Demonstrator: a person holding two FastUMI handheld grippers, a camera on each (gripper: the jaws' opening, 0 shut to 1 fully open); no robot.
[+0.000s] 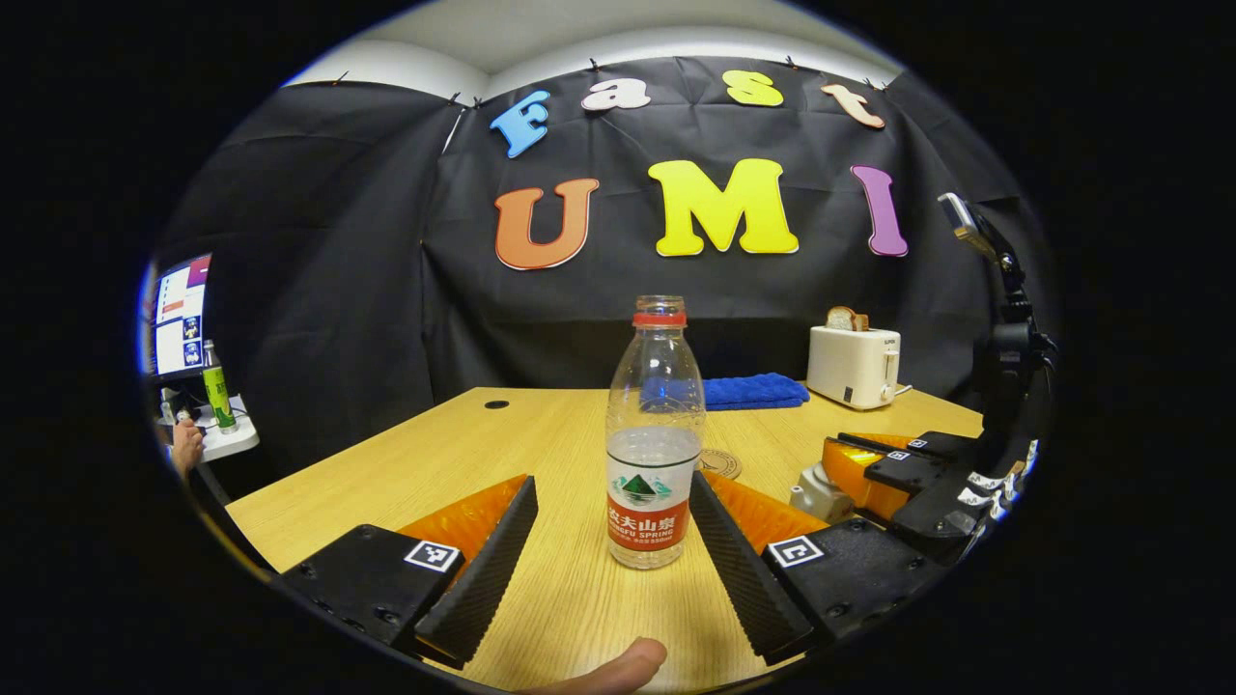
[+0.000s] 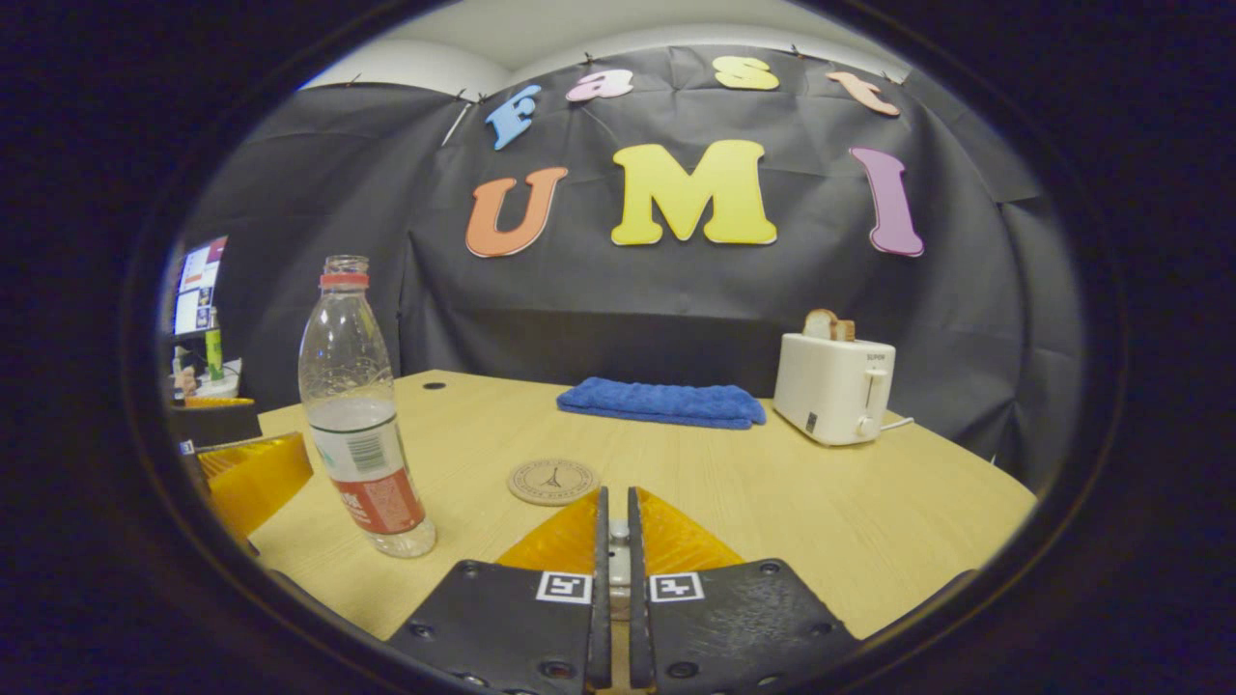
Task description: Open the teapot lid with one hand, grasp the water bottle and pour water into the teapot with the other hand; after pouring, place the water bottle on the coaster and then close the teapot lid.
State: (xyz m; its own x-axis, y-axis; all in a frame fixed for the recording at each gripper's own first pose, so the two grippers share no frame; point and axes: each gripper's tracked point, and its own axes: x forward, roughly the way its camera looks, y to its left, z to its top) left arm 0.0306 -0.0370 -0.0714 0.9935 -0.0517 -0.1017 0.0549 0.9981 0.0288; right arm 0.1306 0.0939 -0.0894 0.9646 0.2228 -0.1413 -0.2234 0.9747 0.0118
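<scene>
Left gripper view: light wood table point(image 1: 406, 463) with a round cable hole near the far left, black cloth wall behind, white ceiling above. Left gripper point(image 1: 606, 541) has its fingers spread wide, water bottle point(image 1: 654, 434) standing upright between them, uncapped, partly filled, not touched by either finger. Coaster point(image 1: 720, 462) just behind the bottle. Blue towel point(image 1: 755, 391) folded at the back, white toaster point(image 1: 854, 366) with bread to its right. Right gripper point(image 1: 898, 473) at right, over the teapot point(image 1: 819, 492), mostly hidden. Monitor point(image 1: 180, 314) on a side desk far left. Right gripper view: right gripper point(image 2: 614, 541) fingers nearly together, pinching a small pale knob, likely the teapot lid. Bottle point(image 2: 359, 410) upright at left, coaster point(image 2: 552, 481) ahead on the table point(image 2: 821, 502), towel point(image 2: 660, 402) and toaster point(image 2: 835, 386) at the back.
</scene>
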